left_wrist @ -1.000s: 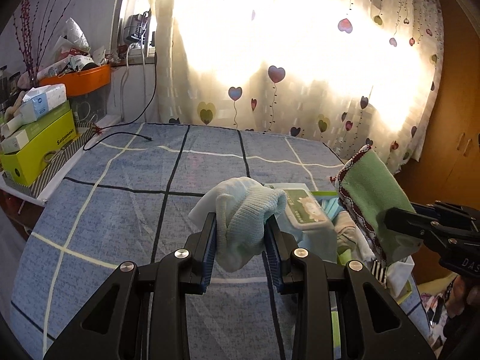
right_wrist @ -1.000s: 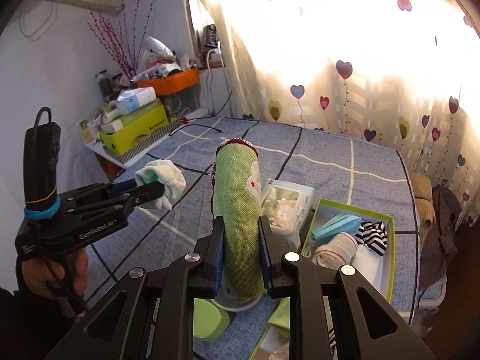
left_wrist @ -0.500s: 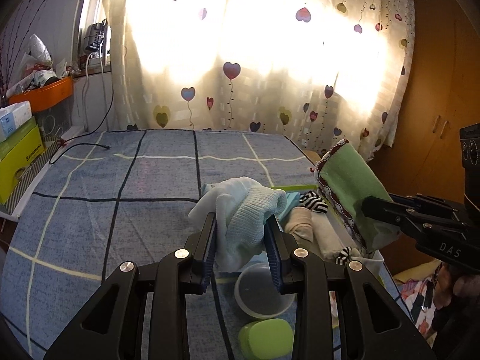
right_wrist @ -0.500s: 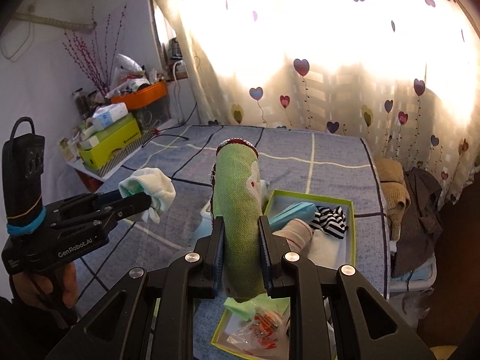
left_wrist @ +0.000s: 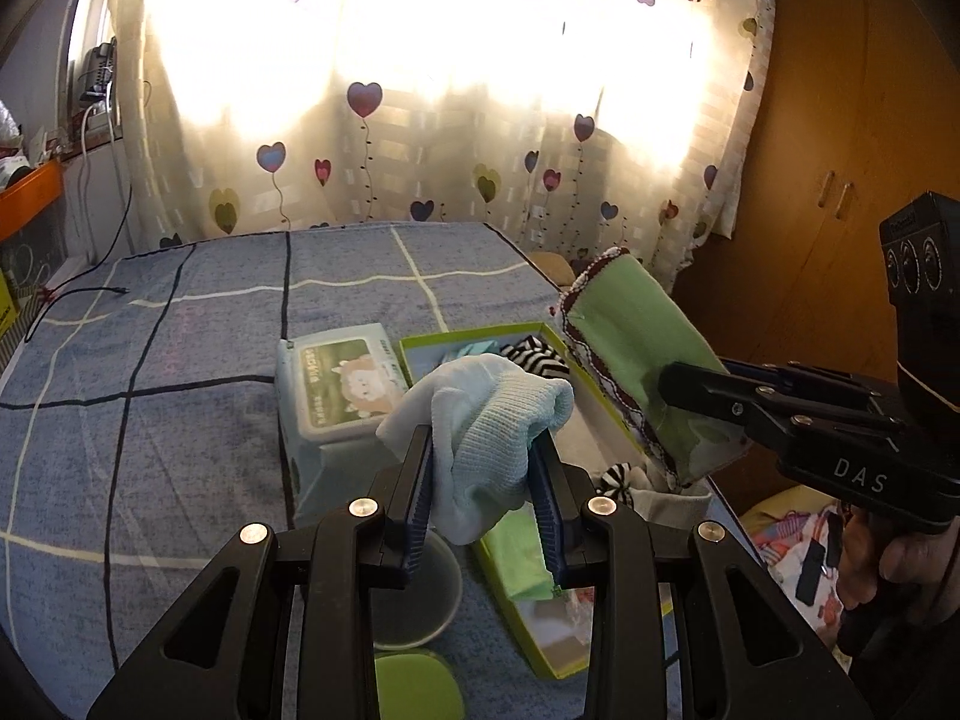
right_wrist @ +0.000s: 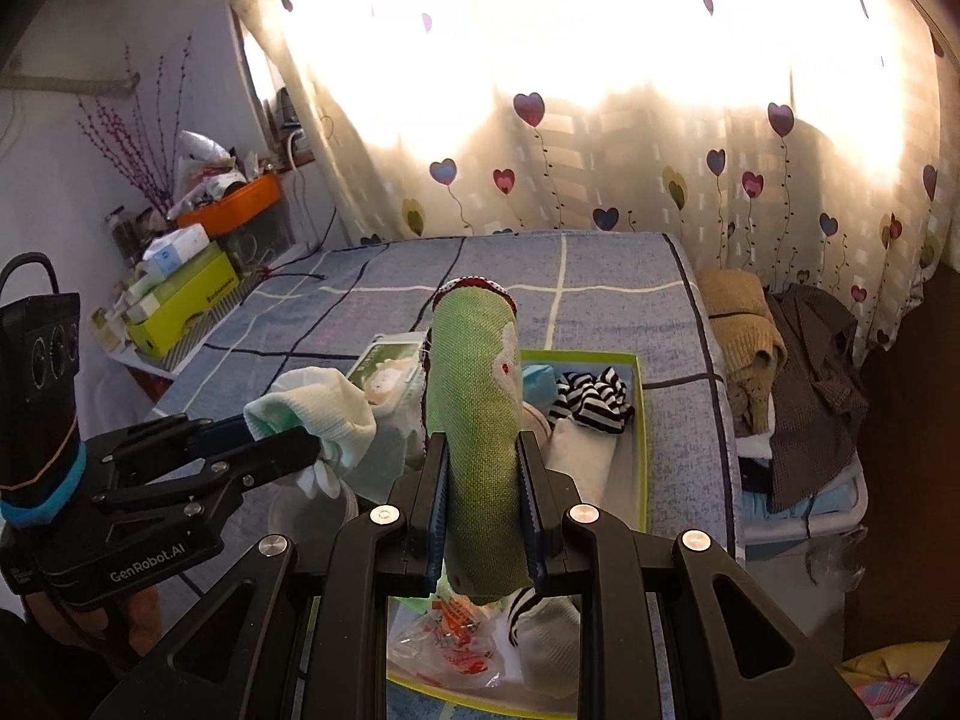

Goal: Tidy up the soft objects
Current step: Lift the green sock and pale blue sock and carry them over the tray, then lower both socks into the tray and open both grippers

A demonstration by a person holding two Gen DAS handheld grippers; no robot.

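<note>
So right now both grippers are carrying stuff: the left gripper (left_wrist: pixel 483 468) is clamping a pale blue knit sock (left_wrist: pixel 486 414) at frame centre, the right gripper (right_wrist: pixel 483 480) is pinching an upright green woven cloth (right_wrist: pixel 474 396), both hovering above the lime-green rectangular box (right_wrist: pixel 639 420), right one nearer.

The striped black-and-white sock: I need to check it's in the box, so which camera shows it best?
The right wrist view: the striped sock lies unobstructed inside the green box. In the left wrist view the held pale blue sock hides most of it.
</note>
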